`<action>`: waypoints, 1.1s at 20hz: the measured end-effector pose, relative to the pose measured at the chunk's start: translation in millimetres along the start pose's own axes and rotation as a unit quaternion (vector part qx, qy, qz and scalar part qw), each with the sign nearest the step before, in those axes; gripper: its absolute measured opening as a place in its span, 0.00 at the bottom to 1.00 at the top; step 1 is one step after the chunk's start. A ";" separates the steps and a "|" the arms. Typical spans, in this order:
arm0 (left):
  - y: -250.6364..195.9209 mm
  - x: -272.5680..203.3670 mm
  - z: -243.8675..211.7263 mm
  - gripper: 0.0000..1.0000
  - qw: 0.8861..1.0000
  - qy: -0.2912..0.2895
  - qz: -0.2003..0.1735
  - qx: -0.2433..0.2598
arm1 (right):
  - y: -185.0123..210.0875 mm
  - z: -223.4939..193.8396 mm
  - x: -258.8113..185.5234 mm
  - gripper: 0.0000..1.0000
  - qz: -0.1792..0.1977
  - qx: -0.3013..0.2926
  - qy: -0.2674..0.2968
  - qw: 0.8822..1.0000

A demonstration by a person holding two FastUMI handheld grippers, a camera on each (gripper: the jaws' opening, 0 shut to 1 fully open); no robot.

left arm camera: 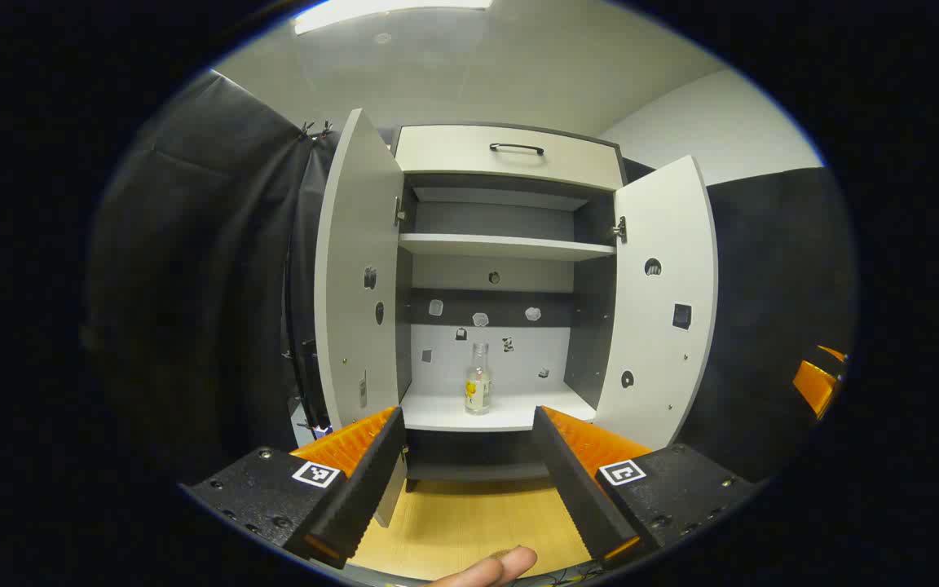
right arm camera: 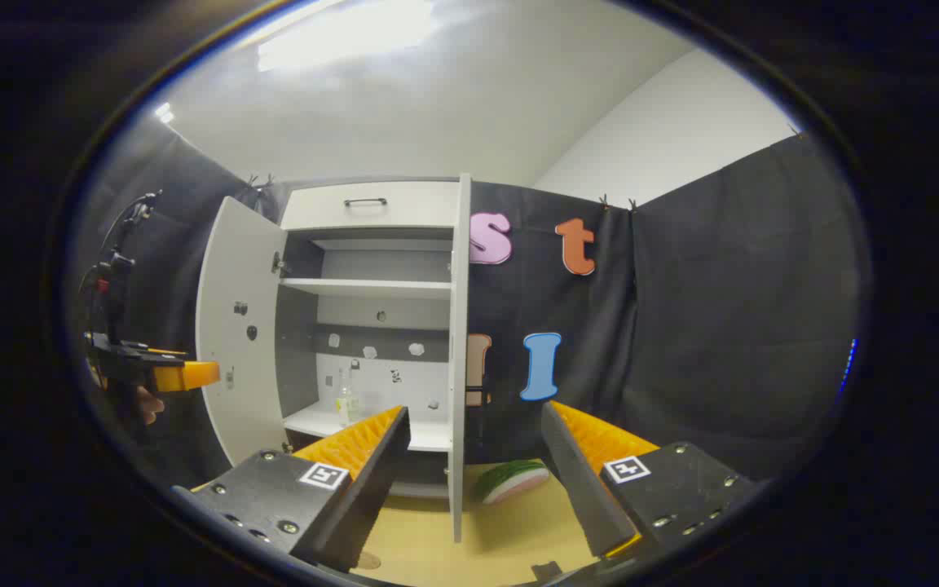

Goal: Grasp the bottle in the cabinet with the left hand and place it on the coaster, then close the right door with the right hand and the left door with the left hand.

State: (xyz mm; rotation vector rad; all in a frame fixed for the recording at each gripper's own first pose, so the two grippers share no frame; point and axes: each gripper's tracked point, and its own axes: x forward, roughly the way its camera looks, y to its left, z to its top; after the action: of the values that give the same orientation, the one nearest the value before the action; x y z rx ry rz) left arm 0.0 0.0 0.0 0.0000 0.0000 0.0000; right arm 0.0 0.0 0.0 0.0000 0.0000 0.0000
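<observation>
Clear glass bottle stands upright on the smooth cabinet shelf; both ridged tools gape empty.

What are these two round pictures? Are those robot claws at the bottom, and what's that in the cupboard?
They are handheld claws, called grippers. A person holds one in each hand, and each carries a little camera looking along its two fingers. The left gripper faces an open cabinet where a clear bottle stands on the bottom shelf. The right gripper looks from the side, past the edge of the right door. A watermelon slice toy lies on the wooden table. Both grippers are open and hold nothing.
</observation>
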 end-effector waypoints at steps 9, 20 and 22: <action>-3.5 30.5 2.1 0.99 1.000 -0.012 -0.007 0.005 | 5.9 -2.0 28.1 0.98 -0.002 0.001 -0.005 1.000; -11.0 148.7 -47.7 1.00 0.999 0.013 -0.010 0.028 | 46.1 -21.6 92.1 0.98 0.025 0.009 -0.015 1.000; -6.1 186.3 -60.7 0.99 0.999 0.011 -0.010 0.029 | 53.6 -23.0 104.3 0.98 0.025 0.016 -0.018 0.999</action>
State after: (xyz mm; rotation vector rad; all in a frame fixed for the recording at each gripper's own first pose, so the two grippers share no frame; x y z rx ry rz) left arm 186.3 -6.1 -60.7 0.0577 0.0223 -0.0200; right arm 104.3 53.6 -23.0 0.0326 -0.0366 0.0498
